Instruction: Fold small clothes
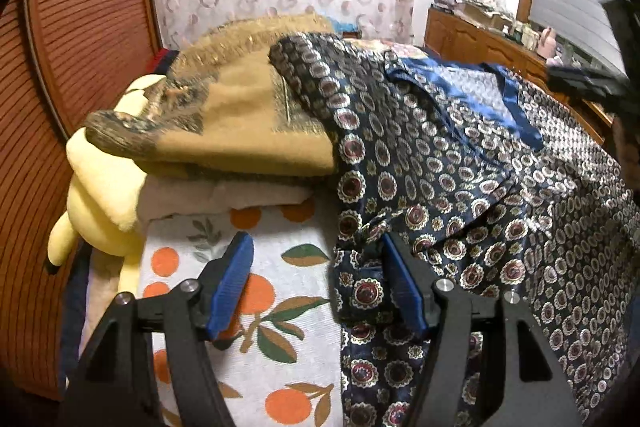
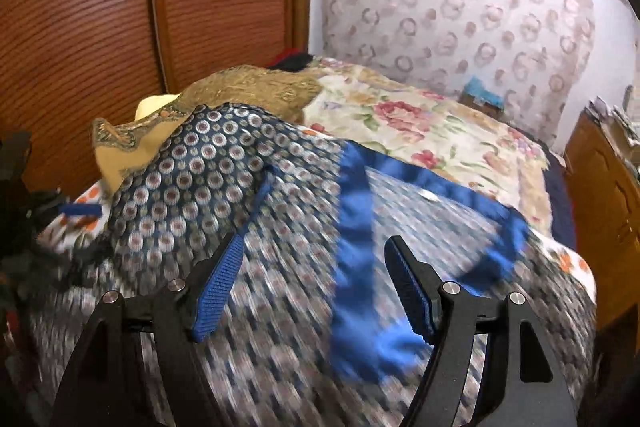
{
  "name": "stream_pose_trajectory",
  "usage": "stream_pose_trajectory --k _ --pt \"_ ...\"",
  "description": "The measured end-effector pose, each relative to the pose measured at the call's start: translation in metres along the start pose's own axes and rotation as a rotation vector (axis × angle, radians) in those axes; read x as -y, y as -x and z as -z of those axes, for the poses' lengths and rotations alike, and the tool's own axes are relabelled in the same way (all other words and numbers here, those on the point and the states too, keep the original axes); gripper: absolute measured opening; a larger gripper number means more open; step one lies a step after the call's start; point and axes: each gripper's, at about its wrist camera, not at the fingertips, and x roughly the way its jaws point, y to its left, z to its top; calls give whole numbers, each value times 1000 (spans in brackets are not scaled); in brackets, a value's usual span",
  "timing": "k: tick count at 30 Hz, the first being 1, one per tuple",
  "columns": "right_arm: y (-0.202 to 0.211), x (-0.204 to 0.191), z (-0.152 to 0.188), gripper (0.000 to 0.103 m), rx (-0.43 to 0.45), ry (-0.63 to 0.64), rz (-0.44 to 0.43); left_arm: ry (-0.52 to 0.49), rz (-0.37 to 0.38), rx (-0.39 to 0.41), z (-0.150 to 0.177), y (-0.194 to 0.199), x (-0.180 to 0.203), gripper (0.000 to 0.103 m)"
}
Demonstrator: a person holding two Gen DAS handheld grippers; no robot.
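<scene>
Left gripper (image 1: 318, 287): my jaws stand apart and hold nothing; the right finger lies over the garment's edge, the left over bare sheet, so I judge I am lined up to pinch that edge.
Right gripper (image 2: 316, 287): jaws apart too, nothing between them; it hangs over the middle of the cloth, astride the blue trim (image 2: 356, 227), probably to pick a hold there.
Garment (image 1: 460, 187): a dark medallion-print piece, spread ahead of and under both grippers, rumpled, not yet folded; its far end climbs onto the tan blanket (image 1: 248, 131).
Orange-print sheet (image 1: 280, 291): beneath my left finger, the flat place where I judge the fold should land.
Plush toy (image 1: 104, 187): yellow, far to my left, clear of the work.
Blur: the right wrist view is smeared, so fine creases there I cannot tell.
</scene>
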Motion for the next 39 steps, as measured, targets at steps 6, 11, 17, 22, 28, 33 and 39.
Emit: stream_pose_trajectory --k 6,11,17,22,28,33,39 --pt "66 56 51 75 19 -86 121 -2 10 73 -18 28 10 66" --pt "98 107 86 75 16 -184 212 -53 37 93 -33 33 44 66" --pt "120 153 124 75 -8 -268 286 -120 106 76 -46 16 93 66" --pt "128 181 153 69 -47 -311 304 -162 146 35 -52 -4 128 66" --pt "125 206 179 59 -103 -374 287 -203 186 -31 -55 -26 157 66" --pt "118 222 190 47 -126 -443 248 -241 188 -78 -56 -44 174 66" --pt "111 233 196 37 -129 -503 184 -262 189 -118 -53 -58 181 66"
